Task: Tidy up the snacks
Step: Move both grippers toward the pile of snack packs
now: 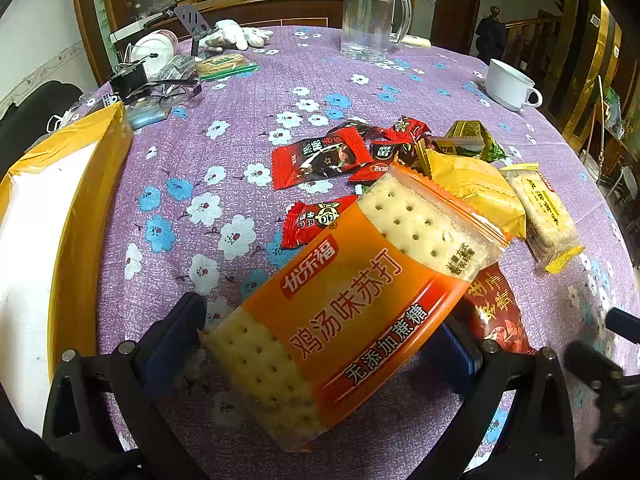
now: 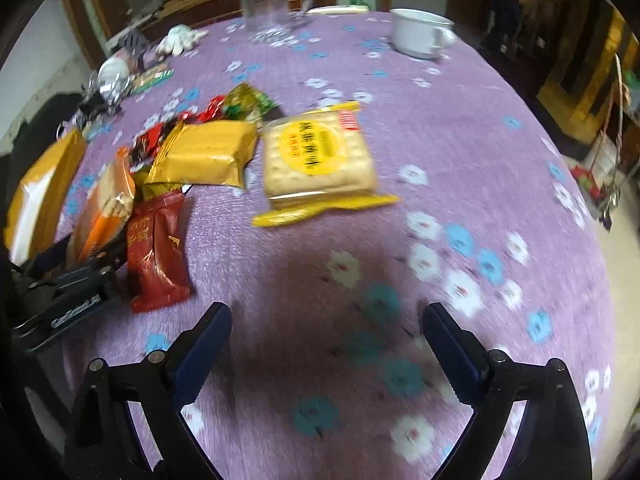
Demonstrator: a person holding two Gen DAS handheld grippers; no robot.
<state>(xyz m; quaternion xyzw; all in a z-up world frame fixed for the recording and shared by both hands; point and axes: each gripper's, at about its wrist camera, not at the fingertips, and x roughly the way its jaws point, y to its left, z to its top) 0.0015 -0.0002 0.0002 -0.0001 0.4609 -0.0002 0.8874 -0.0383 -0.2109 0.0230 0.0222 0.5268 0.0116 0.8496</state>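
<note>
Cracker pack (image 1: 348, 304) diagonal, tipped up-right

Left gripper (image 1: 320, 340) clamps an orange cracker packet (image 1: 352, 308), held tilted above the purple flowered tablecloth (image 1: 240, 92). Behind it a pile of red candy wrappers (image 1: 320, 158) and yellow packets (image 1: 476, 188). Yellow box (image 1: 76, 200) at left, glass mug (image 1: 368, 16) and white cup (image 1: 510, 84) far back.

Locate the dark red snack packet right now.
In the right wrist view the dark red packet lies flat at left on the tablecloth, beside the left gripper holding the orange cracker pack.
</note>
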